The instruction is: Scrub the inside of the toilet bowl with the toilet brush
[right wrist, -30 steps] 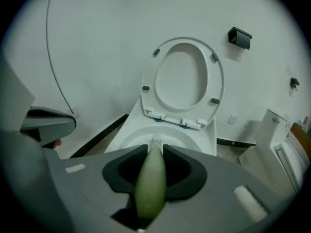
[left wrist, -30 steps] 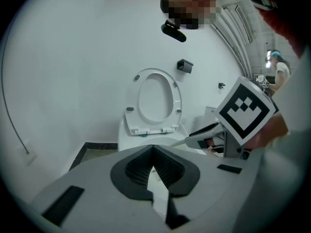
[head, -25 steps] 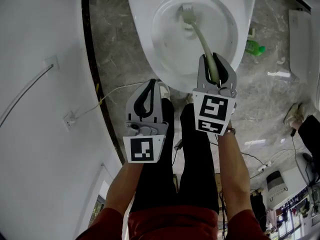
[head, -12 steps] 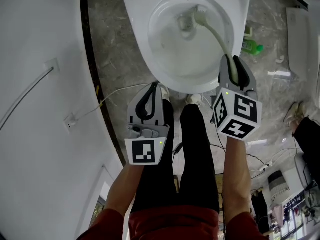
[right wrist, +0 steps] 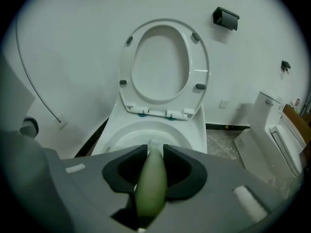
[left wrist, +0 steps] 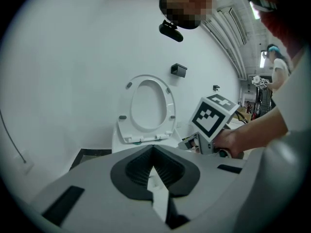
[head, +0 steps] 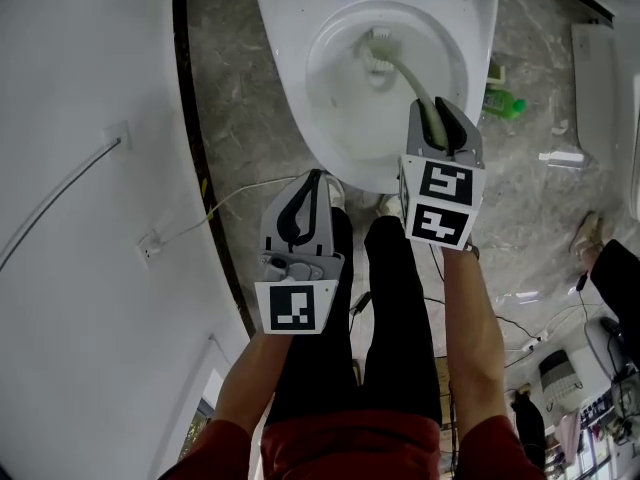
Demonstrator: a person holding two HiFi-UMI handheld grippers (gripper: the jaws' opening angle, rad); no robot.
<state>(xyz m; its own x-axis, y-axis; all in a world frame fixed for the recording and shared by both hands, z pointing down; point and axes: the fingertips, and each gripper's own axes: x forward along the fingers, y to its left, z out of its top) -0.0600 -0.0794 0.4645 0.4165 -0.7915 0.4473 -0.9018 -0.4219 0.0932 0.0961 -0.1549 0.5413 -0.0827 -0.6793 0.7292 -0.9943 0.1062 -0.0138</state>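
The right hand-held gripper (head: 438, 118) is clamped on the pale green handle of the toilet brush (head: 404, 72). The brush's long axis runs forward from the jaws, slanting toward the person's left and down into the toilet bowl (head: 292, 88). Its white bristle head sits deep in the bowl, toward the rear wall. Any scrubbing stroke will likely swing from this gripper, since the brush lies straight ahead of it.

The left hand-held gripper (head: 312, 180) has its jaws together on nothing. It hangs over the person's left leg, short of the bowl's front rim and well apart from the brush.

The head view alone shows the brush's whole length and where the head sits. In the right gripper view the handle fills the gap between the jaws, with only a sliver of bristles past the tips, below the raised toilet seat (right wrist: 163, 62). The left gripper view shows the seat and the other gripper's marker cube, but not the inside of the bowl.
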